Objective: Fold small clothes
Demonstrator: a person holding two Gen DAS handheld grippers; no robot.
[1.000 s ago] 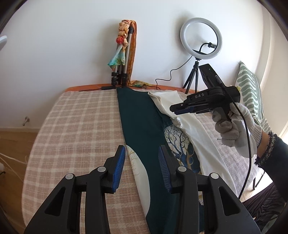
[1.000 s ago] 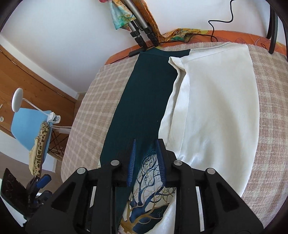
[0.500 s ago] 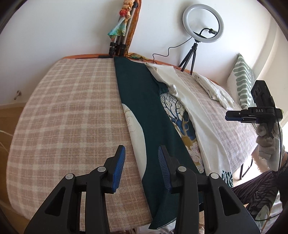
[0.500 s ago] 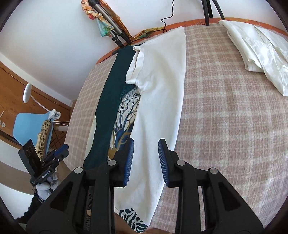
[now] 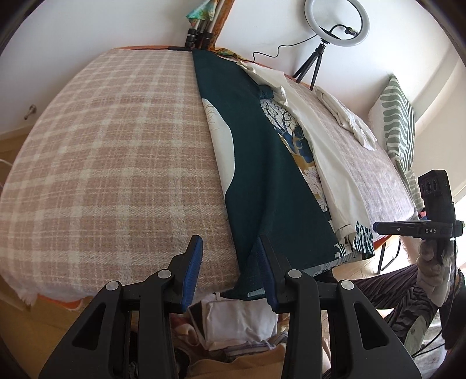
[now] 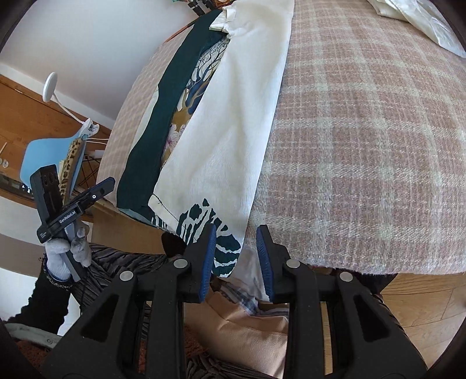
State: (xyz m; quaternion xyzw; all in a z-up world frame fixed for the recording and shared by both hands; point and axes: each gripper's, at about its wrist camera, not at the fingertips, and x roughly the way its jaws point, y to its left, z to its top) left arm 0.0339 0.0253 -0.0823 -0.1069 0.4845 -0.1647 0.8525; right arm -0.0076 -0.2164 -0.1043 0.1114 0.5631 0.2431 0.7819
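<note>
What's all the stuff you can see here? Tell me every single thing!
Blanket: one, pink and cream checks, covering the bed.
Garment: one, dark green outside, cream inside, with a tree print, laid long down the bed, its end hanging over the near edge.
Cream cloth: one, crumpled, far right on the bed.
Pillow: one, white with green stripes, at the bed's right end.
Ring light: one, white on a black tripod, by the wall.
Chair: one, light blue, left of the bed.
Clothes pile: white and tan, below the bed's edge.
Left tongs: black with blue pads, open, at the green hem.
Right tongs: same colours, open, at the cream hem.
</note>
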